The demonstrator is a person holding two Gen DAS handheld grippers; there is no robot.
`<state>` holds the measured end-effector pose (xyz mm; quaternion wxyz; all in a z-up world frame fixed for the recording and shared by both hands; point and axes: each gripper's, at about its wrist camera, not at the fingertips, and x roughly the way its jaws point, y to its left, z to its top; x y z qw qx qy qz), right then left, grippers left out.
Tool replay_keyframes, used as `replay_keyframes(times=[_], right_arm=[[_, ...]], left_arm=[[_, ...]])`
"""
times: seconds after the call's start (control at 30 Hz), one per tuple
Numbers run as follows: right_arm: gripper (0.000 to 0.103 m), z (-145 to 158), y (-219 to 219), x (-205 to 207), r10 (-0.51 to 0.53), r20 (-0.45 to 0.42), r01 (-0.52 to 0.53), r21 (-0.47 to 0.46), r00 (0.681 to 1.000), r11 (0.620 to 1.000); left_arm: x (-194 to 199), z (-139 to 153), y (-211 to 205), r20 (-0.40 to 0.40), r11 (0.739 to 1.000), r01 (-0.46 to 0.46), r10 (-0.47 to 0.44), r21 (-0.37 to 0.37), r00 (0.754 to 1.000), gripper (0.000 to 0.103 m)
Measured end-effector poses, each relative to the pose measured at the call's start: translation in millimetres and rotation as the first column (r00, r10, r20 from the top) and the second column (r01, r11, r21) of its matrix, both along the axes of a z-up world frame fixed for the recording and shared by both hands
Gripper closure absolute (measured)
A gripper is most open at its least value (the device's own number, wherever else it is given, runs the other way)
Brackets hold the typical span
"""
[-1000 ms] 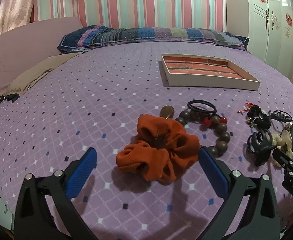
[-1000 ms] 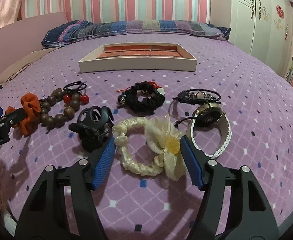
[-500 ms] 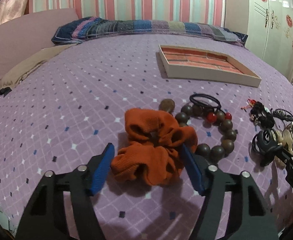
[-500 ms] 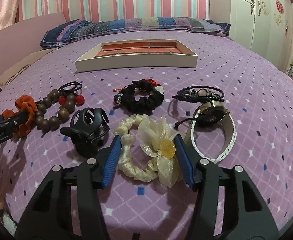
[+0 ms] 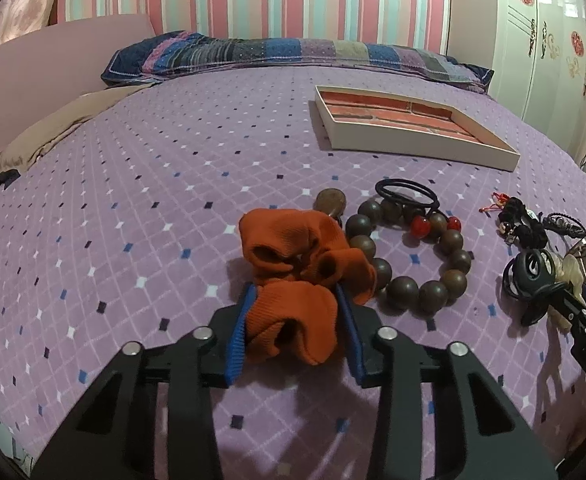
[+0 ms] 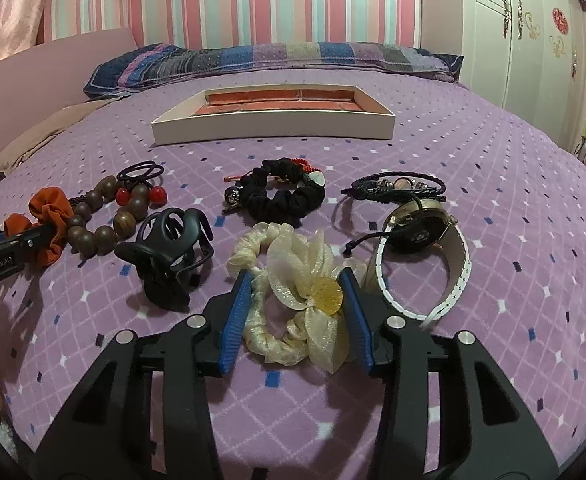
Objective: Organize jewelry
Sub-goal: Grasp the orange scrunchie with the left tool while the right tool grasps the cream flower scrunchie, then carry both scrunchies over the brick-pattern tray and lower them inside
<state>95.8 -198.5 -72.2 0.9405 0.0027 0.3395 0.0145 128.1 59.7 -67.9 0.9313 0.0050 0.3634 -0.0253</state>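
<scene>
My left gripper [image 5: 293, 312] is shut on the near part of an orange scrunchie [image 5: 293, 264] that lies on the purple bedspread; the scrunchie also shows in the right wrist view [image 6: 49, 220]. My right gripper [image 6: 297, 300] is shut on a cream scrunchie with a yellow centre [image 6: 293, 280]. A shallow white tray with a brick-pattern floor [image 6: 273, 122] stands farther back on the bed; it also shows in the left wrist view [image 5: 413, 144].
A brown bead bracelet [image 5: 409, 256], a black hair tie with red beads [image 5: 409, 196], a black claw clip [image 6: 169, 252], a black scrunchie [image 6: 281, 196], a braided bracelet [image 6: 393, 188] and a white-strapped watch [image 6: 425, 248] lie on the bed. Pillows [image 6: 253, 58] line the far edge.
Both grippers have closed from wide open: the left onto the orange scrunchie, the right onto the cream scrunchie. Both have also moved forward a little.
</scene>
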Motion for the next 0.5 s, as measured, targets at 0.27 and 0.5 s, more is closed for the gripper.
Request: replay_keyframes(times=[0.27, 0.5], right_arm=[[0.071, 0, -2, -1, 0.028, 0.016, -0.028, -0.006, 0.999, 1.000], [0.077, 9, -10, -3, 0.037, 0.025, -0.038, 0.023, 0.999, 0.999]], left_arm=[[-7, -1, 1, 0.016, 1.000, -0.001, 0.001, -0.003, 1.000, 0.075], [-11, 8, 2, 0.022, 1.000, -0.012, 0.012, -0.006, 1.000, 0.079]])
